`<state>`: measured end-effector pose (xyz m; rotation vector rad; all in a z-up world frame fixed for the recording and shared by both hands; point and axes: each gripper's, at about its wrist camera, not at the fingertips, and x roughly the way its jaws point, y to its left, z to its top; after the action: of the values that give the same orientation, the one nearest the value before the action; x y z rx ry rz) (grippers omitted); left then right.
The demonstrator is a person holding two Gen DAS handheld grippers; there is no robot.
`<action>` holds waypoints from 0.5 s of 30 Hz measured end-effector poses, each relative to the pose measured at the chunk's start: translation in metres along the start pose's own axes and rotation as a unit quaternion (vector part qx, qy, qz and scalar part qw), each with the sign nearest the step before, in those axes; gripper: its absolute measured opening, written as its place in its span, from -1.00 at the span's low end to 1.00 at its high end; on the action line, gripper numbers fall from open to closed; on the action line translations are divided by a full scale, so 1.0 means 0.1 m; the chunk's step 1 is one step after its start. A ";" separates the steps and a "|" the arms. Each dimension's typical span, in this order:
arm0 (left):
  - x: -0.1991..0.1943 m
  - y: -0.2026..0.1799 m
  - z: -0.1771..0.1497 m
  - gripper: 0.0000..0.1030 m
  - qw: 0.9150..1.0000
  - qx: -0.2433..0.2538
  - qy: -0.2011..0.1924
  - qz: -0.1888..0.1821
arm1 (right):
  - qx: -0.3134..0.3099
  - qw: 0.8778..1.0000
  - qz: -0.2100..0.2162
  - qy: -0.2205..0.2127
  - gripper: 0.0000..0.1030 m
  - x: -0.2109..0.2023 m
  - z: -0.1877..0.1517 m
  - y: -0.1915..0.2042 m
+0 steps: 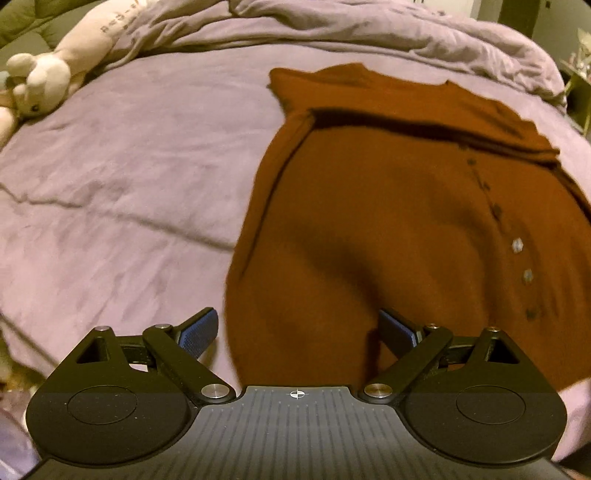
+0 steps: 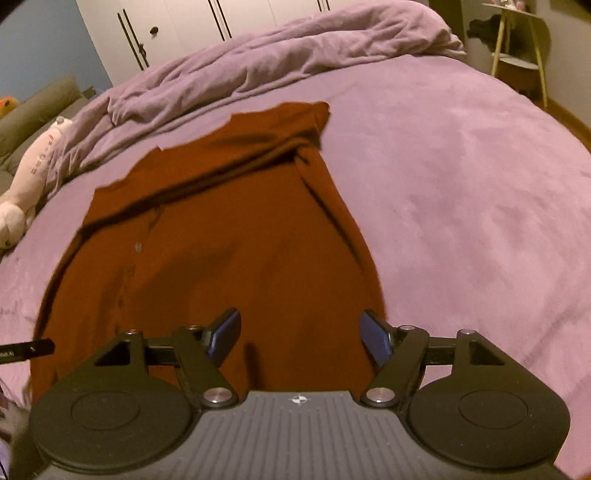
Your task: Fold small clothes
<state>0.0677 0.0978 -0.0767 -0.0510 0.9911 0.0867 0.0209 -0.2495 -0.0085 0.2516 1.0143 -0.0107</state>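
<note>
A rust-brown buttoned garment (image 1: 388, 229) lies spread on the purple bed, its sleeves folded in across the top. It also shows in the right wrist view (image 2: 229, 236). My left gripper (image 1: 297, 332) is open and empty, hovering over the garment's near left hem. My right gripper (image 2: 301, 338) is open and empty, over the garment's near right hem. A row of buttons (image 1: 517, 245) runs down the garment's front.
The purple bedsheet (image 1: 122, 206) surrounds the garment. A bunched purple duvet (image 2: 280, 48) lies along the far side. A cream plush toy (image 1: 55, 70) sits at the far left. A white wardrobe (image 2: 177, 22) and a side table (image 2: 517, 40) stand beyond the bed.
</note>
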 end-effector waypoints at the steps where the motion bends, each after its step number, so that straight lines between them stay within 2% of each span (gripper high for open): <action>1: -0.01 0.02 -0.03 0.88 1.000 0.000 0.002 0.003 | 0.000 1.000 -0.002 0.002 0.38 -0.03 -0.03 -0.02; 5: -0.06 0.12 -0.13 0.88 1.000 0.004 0.014 0.008 | -0.001 1.000 -0.016 0.001 0.38 -0.17 -0.08 -0.09; 9: -0.06 0.24 -0.19 0.87 1.000 -0.010 0.026 0.010 | 0.022 1.000 -0.002 0.016 0.38 -0.17 -0.14 -0.21; 11: -0.04 0.29 -0.20 0.87 0.999 -0.022 0.032 0.002 | 0.030 0.999 0.003 0.023 0.34 -0.13 -0.18 -0.23; 12: -0.03 0.32 -0.21 0.87 0.999 -0.027 0.033 0.000 | 0.036 0.999 0.007 0.026 0.25 -0.11 -0.20 -0.24; 13: -0.03 0.34 -0.22 0.84 0.999 -0.029 0.034 -0.001 | 0.044 0.999 0.013 0.029 0.17 -0.09 -0.21 -0.25; 15: -0.01 0.40 -0.23 0.74 0.998 -0.041 0.041 -0.012 | 0.058 0.997 0.025 0.033 0.12 -0.06 -0.25 -0.27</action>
<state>0.0441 0.1358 -0.0885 -0.1427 1.0686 0.1040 -0.0062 -0.2712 -0.0216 0.3846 1.0734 -0.0153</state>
